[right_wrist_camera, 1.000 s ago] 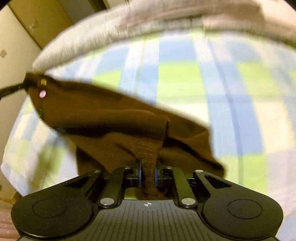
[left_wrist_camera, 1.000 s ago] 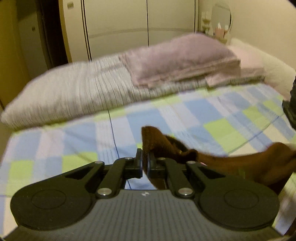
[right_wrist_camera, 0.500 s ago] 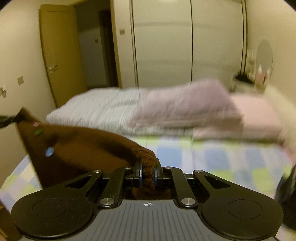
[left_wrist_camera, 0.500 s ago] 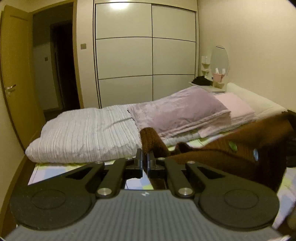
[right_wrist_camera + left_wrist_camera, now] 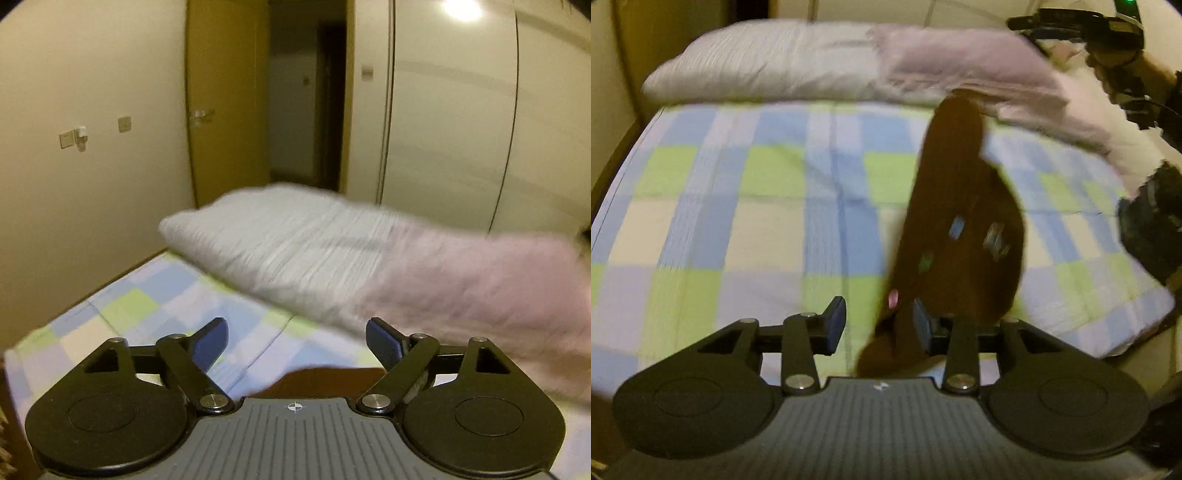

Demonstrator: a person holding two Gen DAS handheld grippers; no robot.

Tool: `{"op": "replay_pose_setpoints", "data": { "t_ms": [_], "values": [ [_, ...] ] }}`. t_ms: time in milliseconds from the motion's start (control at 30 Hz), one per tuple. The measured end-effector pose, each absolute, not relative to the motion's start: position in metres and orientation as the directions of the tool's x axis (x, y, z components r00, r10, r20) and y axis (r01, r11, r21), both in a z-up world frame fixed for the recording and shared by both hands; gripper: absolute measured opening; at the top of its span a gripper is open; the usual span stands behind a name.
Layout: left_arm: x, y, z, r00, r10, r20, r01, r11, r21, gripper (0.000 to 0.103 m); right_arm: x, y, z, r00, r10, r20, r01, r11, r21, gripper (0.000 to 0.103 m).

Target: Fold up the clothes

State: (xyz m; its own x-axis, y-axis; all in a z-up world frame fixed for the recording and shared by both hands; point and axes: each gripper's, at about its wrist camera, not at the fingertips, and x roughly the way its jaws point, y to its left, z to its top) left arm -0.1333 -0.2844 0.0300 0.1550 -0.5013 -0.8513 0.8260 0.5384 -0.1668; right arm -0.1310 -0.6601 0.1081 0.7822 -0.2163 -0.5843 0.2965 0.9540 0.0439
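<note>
Brown knit fills the middle of my left wrist view: the sweater point(image 5: 960, 229) stretches away from the camera over the checked bedsheet point(image 5: 746, 206), blurred, with small coloured patches showing on its surface. Its near end lies against the inner face of one blue pad of my left gripper point(image 5: 878, 325), while the other pad stands well clear of the cloth, so I read these jaws as parted, with nothing pinched between them. Whether the sweater rests on the sheet or hangs just above it I cannot tell through the blur. Its far end reaches toward the pink blanket point(image 5: 979, 70), which lies folded beside the striped white quilt point(image 5: 764, 66) at the far side of the bed. At the right edge of that view I see dark equipment with a green light point(image 5: 1082, 22), too smeared to name.

On my right wrist view, the right gripper point(image 5: 297, 341) has its jaws spread wide, blue pads far apart, gripping nothing. Only a strip of the brown sweater point(image 5: 325, 380) shows, low between the fingers and just past the gripper body, lying below the pads and not touching them as far as I can see. Beyond it sit the same quilt point(image 5: 273, 240) and blanket point(image 5: 480, 280), then a wardrobe point(image 5: 454, 122) and an open doorway point(image 5: 306, 96)
</note>
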Motion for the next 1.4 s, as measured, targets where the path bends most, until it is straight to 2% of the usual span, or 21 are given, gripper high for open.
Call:
{"op": "replay_pose_setpoints", "data": {
  "t_ms": [133, 233, 400, 667, 700, 767, 967, 1000, 1033, 1100, 1133, 1167, 1200, 1267, 1400],
  "values": [
    [-0.108, -0.287, 0.002, 0.139, -0.495, -0.858, 0.83, 0.531, -0.172, 0.045, -0.137, -0.671, 0.031, 0.702, -0.186, -0.687, 0.374, 0.918, 0.133, 0.085],
    [-0.083, -0.311, -0.019, 0.124, -0.505, -0.854, 0.866, 0.475, -0.155, 0.048, -0.175, -0.67, -0.027, 0.604, -0.184, -0.775, 0.469, 0.869, 0.159, 0.085],
    [-0.045, -0.376, -0.066, 0.086, -0.546, -0.833, 0.934, 0.335, -0.122, 0.055, -0.253, -0.659, -0.078, 0.497, -0.197, -0.845, 0.62, 0.762, 0.187, 0.084],
    [-0.017, -0.538, -0.133, -0.003, -0.574, -0.819, 0.975, 0.178, -0.129, 0.055, -0.288, -0.682, -0.145, 0.529, -0.085, -0.844, 0.673, 0.648, 0.357, 0.084],
    [-0.014, -0.558, -0.141, -0.01, -0.573, -0.82, 0.976, 0.173, -0.132, 0.056, -0.286, -0.688, -0.155, 0.543, -0.067, -0.837, 0.67, 0.635, 0.384, 0.084],
    [-0.008, -0.597, -0.157, -0.019, -0.57, -0.821, 0.977, 0.162, -0.135, 0.063, -0.279, -0.702, -0.182, 0.565, -0.037, -0.824, 0.667, 0.609, 0.429, 0.084],
    [0.008, -0.682, -0.211, -0.014, -0.5, -0.866, 0.976, 0.18, -0.119, 0.065, -0.243, -0.734, -0.241, 0.617, 0.033, -0.786, 0.645, 0.552, 0.529, 0.084],
    [0.009, -0.689, -0.219, -0.024, -0.484, -0.875, 0.974, 0.186, -0.13, 0.064, -0.239, -0.738, -0.247, 0.615, 0.046, -0.787, 0.646, 0.543, 0.536, 0.07],
    [0.011, -0.695, -0.227, -0.038, -0.468, -0.883, 0.972, 0.19, -0.142, 0.057, -0.235, -0.743, -0.253, 0.61, 0.063, -0.79, 0.649, 0.532, 0.543, 0.044],
    [0.013, -0.699, -0.234, -0.079, -0.43, -0.899, 0.969, 0.177, -0.17, 0.038, -0.234, -0.752, -0.258, 0.607, 0.089, -0.79, 0.654, 0.509, 0.56, 0.026],
    [0.013, -0.699, -0.236, -0.097, -0.413, -0.905, 0.969, 0.168, -0.18, 0.012, -0.237, -0.756, -0.253, 0.618, 0.095, -0.781, 0.644, 0.509, 0.571, 0.016],
    [0.015, -0.697, -0.232, -0.109, -0.411, -0.905, 0.968, 0.161, -0.19, 0.006, -0.241, -0.759, -0.245, 0.62, 0.092, -0.779, 0.636, 0.522, 0.568, 0.015],
    [0.016, -0.692, -0.223, -0.115, -0.426, -0.897, 0.968, 0.155, -0.198, 0.006, -0.247, -0.762, -0.234, 0.616, 0.076, -0.784, 0.635, 0.541, 0.551, 0.009],
    [0.021, -0.678, -0.197, -0.112, -0.484, -0.868, 0.965, 0.153, -0.211, 0.005, -0.261, -0.768, -0.212, 0.609, 0.028, -0.793, 0.639, 0.576, 0.511, 0.009],
    [0.031, -0.646, -0.146, -0.11, -0.607, -0.787, 0.944, 0.184, -0.274, 0.003, -0.309, -0.783, -0.159, 0.589, -0.19, -0.786, 0.721, 0.564, 0.403, 0.008]
  ]
}}
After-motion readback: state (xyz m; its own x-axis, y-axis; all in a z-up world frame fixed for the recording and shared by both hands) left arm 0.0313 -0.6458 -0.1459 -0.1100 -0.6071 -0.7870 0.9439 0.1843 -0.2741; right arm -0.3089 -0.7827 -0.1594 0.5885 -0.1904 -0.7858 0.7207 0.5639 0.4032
